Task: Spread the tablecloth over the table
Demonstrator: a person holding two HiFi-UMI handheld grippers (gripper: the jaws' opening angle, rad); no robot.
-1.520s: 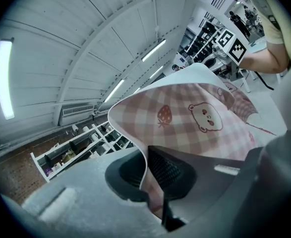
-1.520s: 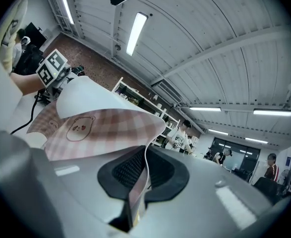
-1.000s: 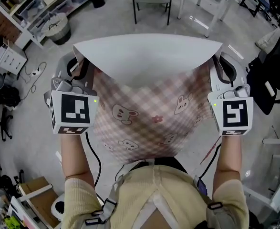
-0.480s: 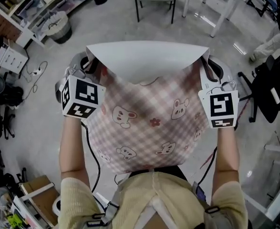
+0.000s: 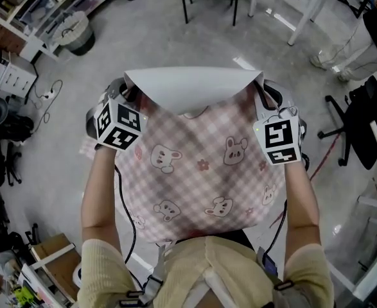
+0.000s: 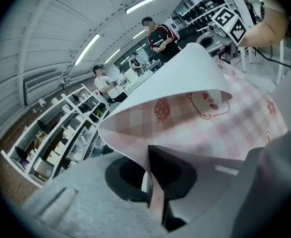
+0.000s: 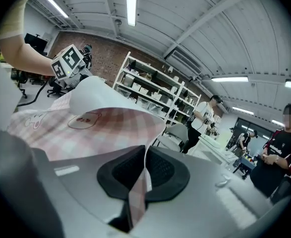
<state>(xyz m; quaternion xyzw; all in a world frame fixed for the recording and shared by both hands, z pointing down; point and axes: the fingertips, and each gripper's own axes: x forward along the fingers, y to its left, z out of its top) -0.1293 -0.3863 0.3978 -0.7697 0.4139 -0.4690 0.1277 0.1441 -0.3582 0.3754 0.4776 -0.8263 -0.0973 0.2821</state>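
L tool (image 6: pixel 155 195), R tool (image 7: pixel 139 185) pinch tablecloth (image 5: pixel 201 172) corners tight; far edge prob. curled.

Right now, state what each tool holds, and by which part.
One pink checked tablecloth with rabbit prints: the left tool pinches the left end of its far edge, the right tool the right end.

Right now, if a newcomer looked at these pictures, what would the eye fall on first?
First, the pink checked tablecloth with rabbit prints, held up in the air before the person, its far edge curled over to show a white underside. Then the left tool and the right tool, each shut on the cloth at one side. Beyond it lies grey floor.
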